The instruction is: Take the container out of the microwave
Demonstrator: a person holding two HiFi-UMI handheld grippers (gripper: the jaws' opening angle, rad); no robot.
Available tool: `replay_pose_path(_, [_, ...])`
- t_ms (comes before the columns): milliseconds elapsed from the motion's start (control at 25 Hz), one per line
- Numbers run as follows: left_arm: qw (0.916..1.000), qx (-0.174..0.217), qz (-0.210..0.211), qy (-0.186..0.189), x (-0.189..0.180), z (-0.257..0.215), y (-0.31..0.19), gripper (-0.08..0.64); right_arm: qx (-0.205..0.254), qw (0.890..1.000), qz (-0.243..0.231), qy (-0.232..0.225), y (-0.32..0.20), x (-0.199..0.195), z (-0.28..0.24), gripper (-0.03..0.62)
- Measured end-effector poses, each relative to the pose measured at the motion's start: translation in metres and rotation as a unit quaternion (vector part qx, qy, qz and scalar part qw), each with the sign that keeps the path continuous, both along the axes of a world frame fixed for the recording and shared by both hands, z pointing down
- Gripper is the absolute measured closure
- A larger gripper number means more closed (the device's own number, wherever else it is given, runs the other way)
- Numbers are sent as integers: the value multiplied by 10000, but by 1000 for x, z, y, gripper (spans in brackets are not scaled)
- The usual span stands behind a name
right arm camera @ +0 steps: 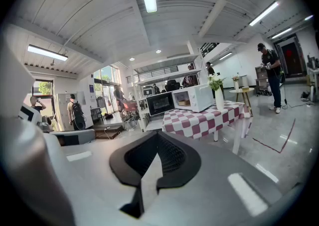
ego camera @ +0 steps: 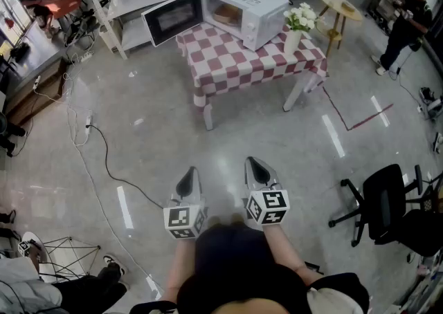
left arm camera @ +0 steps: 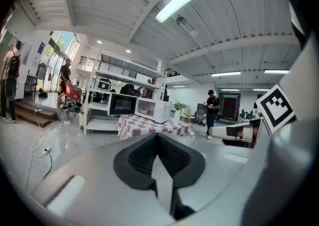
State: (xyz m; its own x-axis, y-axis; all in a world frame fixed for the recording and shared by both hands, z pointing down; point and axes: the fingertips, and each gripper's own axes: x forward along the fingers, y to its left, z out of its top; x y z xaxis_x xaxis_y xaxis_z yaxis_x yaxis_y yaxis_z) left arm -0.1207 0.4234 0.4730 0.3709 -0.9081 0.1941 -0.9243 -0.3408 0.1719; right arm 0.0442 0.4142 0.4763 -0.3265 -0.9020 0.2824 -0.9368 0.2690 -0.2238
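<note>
Container point(ego camera: 227, 12): small, tan, low, sits inside the white microwave point(ego camera: 259, 5), whose door hangs open. The microwave is on a checked table point(ego camera: 228, 57), 12 o'clock in head view. Left gripper point(ego camera: 192, 171) and right gripper point(ego camera: 252, 162) at 6 o'clock, well apart from it, jaws pressed together, holding nothing.

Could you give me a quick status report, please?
Left tongs, right tongs shut, empty. Container inside microwave, door open. Nothing blocking floor to table.
</note>
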Motion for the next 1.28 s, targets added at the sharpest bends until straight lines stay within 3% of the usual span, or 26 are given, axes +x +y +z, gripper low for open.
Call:
replay_pose_path(240, [10000, -14, -28, -32, 9, 1, -1, 551, 59, 9998, 109, -166, 0, 11, -4, 591])
replay_pose_path(680, [9998, 86, -127, -82, 35, -5, 5, 551, 202, 9998, -7, -76, 5, 33, -8, 591])
replay_pose_path(1280, [9995, -49, -287, -98, 49, 11, 18, 551, 66, 9997, -201, -133, 17, 40, 8, 591])
